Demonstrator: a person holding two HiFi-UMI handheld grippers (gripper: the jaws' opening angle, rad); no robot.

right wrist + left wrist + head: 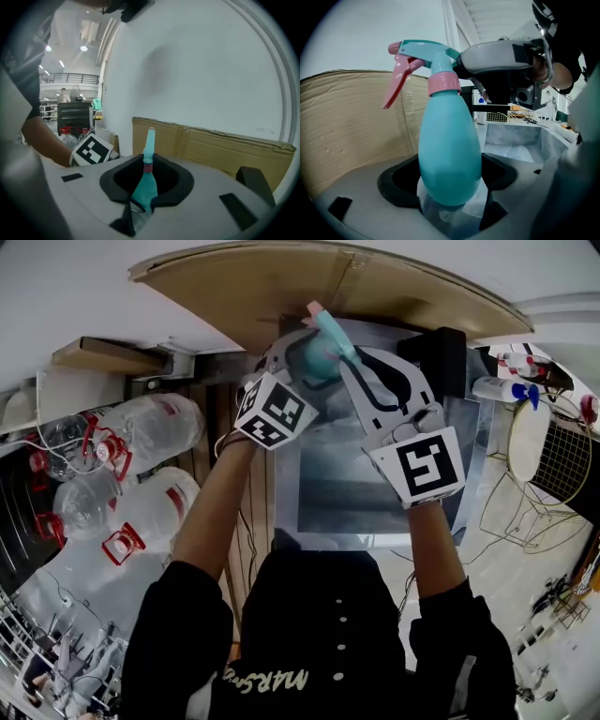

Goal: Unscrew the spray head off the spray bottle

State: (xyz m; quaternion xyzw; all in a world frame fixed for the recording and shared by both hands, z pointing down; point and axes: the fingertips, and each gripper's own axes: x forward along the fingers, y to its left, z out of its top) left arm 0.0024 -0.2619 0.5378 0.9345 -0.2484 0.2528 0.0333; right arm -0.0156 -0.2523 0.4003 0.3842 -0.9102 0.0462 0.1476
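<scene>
Left gripper point(451, 186) clamps the teal bottle point(450, 150) by its body, in the air over the tabletop's point(375, 498) far edge. Right gripper point(144, 190) is closed narrow on the head point(429, 50) from behind. Cardboard point(281, 277) stands close beyond the pink trigger point(396, 84), with bare wall above it.

There's the black top point(309, 615), sleeves point(178, 615) ending near the elbows, small pale buttons point(339, 621) down the front, pale lettering point(267, 681) at the hem. Now the left tongs point(302, 351) and right tongs point(349, 357): pale grey shells, black pads, each carrying a cube of black-and-white square markers.
</scene>
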